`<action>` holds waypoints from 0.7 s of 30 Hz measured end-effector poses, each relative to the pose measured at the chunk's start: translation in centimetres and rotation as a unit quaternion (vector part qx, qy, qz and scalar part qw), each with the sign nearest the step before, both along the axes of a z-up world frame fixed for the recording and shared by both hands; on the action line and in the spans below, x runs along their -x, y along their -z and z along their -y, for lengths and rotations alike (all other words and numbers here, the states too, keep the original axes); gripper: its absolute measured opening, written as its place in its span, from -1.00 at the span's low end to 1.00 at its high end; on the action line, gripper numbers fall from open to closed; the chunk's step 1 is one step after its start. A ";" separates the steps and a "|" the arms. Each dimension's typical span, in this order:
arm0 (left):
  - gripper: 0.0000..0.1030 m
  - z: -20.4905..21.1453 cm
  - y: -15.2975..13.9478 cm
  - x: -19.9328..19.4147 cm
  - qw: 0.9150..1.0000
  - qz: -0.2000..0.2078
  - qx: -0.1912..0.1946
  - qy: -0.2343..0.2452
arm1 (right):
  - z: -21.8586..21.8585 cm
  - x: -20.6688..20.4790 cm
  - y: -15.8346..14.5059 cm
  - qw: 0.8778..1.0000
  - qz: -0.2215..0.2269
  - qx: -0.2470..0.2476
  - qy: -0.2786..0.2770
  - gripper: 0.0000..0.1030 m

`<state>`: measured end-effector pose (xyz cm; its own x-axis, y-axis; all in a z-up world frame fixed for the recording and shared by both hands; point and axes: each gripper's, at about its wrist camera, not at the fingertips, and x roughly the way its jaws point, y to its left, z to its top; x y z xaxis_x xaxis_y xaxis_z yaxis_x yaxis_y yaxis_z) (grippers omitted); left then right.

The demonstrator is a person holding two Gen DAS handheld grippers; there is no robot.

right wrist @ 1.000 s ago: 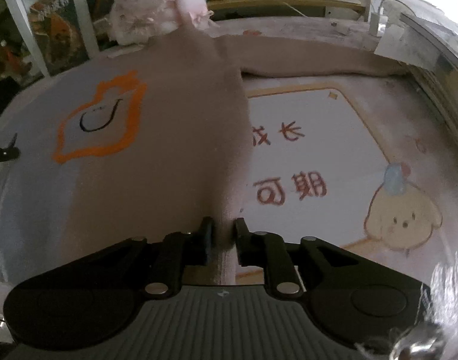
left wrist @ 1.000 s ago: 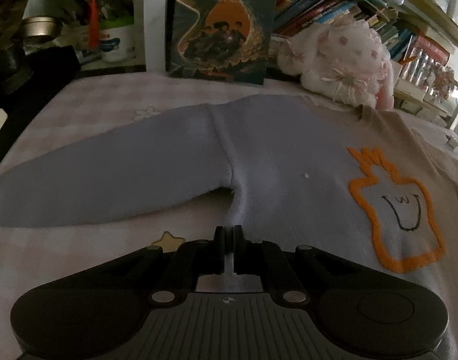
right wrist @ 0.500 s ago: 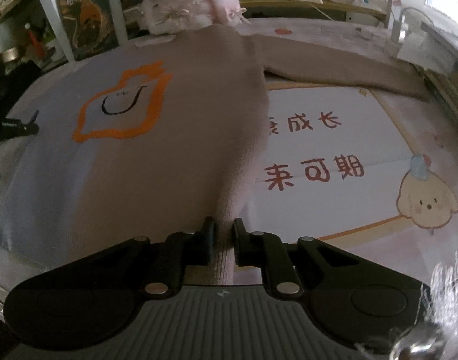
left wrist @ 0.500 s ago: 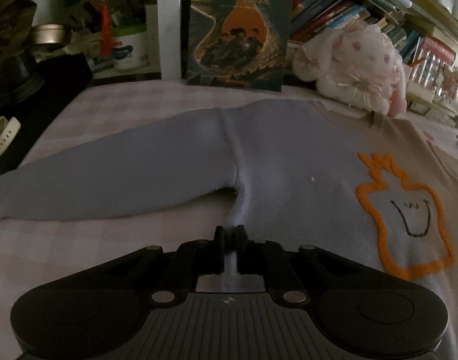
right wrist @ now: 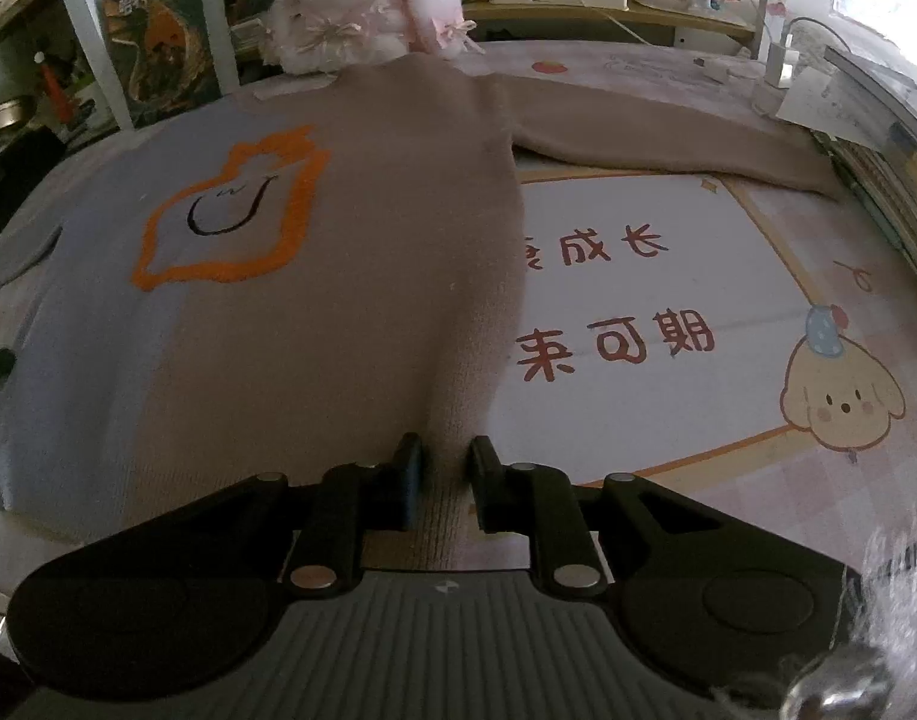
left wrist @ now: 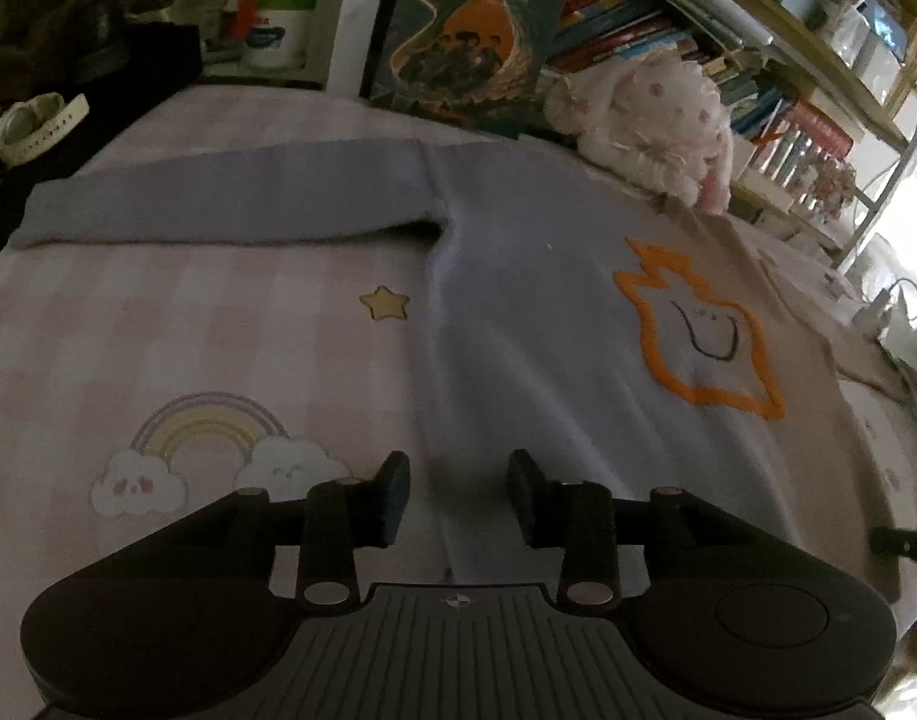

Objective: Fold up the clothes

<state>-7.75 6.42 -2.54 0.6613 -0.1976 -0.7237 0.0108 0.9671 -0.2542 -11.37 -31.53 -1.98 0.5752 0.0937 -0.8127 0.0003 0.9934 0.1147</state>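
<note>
Two tongs are at the near hem of the sweater, and from what I see almost nothing of the folding is done yet. My left tongs (left wrist: 458, 495) have just been opening: the jaws now stand apart, the lilac edge of the sweater (left wrist: 518, 312) lies loose between them and the pads do not press it. My right tongs (right wrist: 445, 480) are nearly together and clamped on the beige hem at the lower right corner; the cloth rises in a small ridge between the jaws.

Beyond the tongs, the sweater lies flat and face up on the printed sheet (left wrist: 188, 330), with the orange outlined figure (right wrist: 230, 216) showing in the middle of the body. I cannot tell whether the surface below is a bed or a worktop.

Farther away, the lilac sleeve (left wrist: 218, 198) stretches out to the left and the beige sleeve (right wrist: 668, 138) to the right, both fully spread, none laid over the body. At the far end the collar nearly touches a pink plush toy (right wrist: 362, 6), in front of the bookshelf (left wrist: 668, 30).

I judge this as the spreading stage finished. Both sleeves and the body folds are left to do.
</note>
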 end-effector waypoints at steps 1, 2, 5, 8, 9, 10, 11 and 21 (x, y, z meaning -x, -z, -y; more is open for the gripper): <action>-0.52 0.2 0.0 0.0 1.000 -0.004 -0.001 0.002 | -0.1 -0.1 0.0 1.000 0.001 0.004 0.000 -0.70; -0.84 0.4 0.0 0.0 1.000 -0.008 -0.002 0.005 | -0.1 -0.1 0.0 1.000 0.002 0.010 0.001 -0.70; -0.94 0.9 -0.1 0.1 1.000 -0.016 -0.008 0.012 | -0.1 -0.3 -0.1 1.000 0.006 0.022 0.008 -0.72; -0.95 0.9 -0.4 0.6 1.000 -0.019 -0.011 0.017 | 0.0 -0.4 0.0 0.999 0.012 0.033 0.018 -0.73; -0.94 0.9 -0.3 0.8 0.999 -0.020 -0.014 0.022 | 0.1 -0.4 0.0 0.999 0.014 0.038 0.023 -0.73; -0.94 0.9 -0.3 0.9 0.999 -0.018 -0.017 0.026 | 0.2 -0.3 0.0 0.999 0.015 0.040 0.027 -0.73; -0.93 0.8 -0.3 0.9 0.999 -0.017 -0.017 0.029 | 0.2 -0.3 0.0 0.999 0.015 0.037 0.030 -0.73; -0.91 0.7 -0.3 0.5 0.999 -0.014 -0.030 0.039 | 0.1 0.3 0.0 0.999 0.019 0.029 0.034 -0.72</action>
<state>-8.27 5.71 -2.20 0.6248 -0.2043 -0.7536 0.0813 0.9769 -0.1975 -11.65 -31.58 -1.95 0.6097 0.0060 -0.7926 0.0648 0.9962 0.0574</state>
